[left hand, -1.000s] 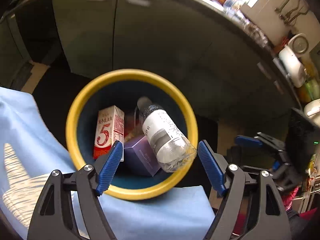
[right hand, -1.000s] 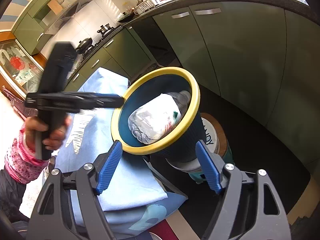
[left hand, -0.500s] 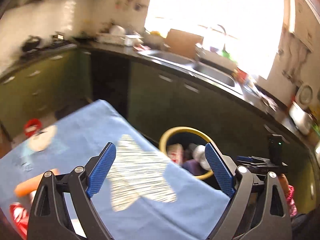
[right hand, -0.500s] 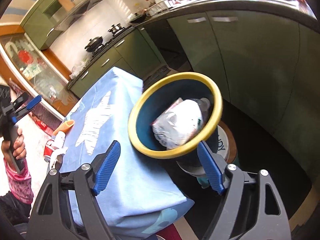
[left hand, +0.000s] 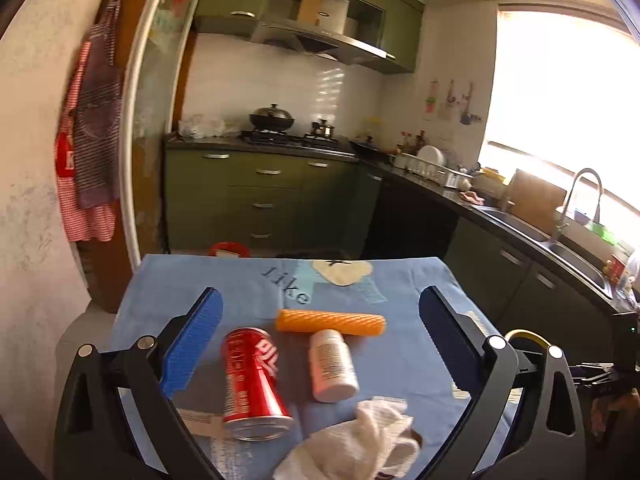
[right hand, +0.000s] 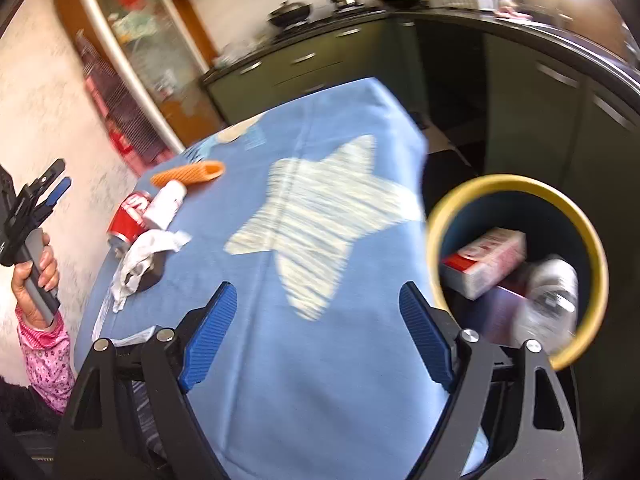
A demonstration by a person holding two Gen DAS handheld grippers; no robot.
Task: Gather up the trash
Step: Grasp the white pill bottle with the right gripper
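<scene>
Trash still waits on the blue tablecloth [left hand: 256, 292], clustered at its left end as the right wrist view shows it: a red can [left hand: 253, 384] on its side, a white pill bottle [left hand: 332, 365] just beside it, an orange ribbed tube [left hand: 330, 322] lying crosswise at the bottle's far end, and a crumpled white tissue [left hand: 360, 444] nearest the camera. The left gripper [left hand: 320, 344] hangs above this cluster with nothing between its blue pads, its jaws having just been opening to about as wide as they go. Moving right across the cloth's pale star, the right gripper [right hand: 318, 338] is also empty and spread fairly wide, its jaws having eased a little further apart, held over bare cloth. At the far right, off the table's edge, sits the yellow-rimmed bin [right hand: 592, 240], already holding a red-and-white carton [right hand: 484, 266] and a clear plastic bottle [right hand: 554, 300]. The step in hand looks like choosing the next piece for the left gripper. The can seems the soundest pick: come down with the pads on either side of its round body, squarely across its axis, and close gently so it neither rolls toward the bottle nor dents
</scene>
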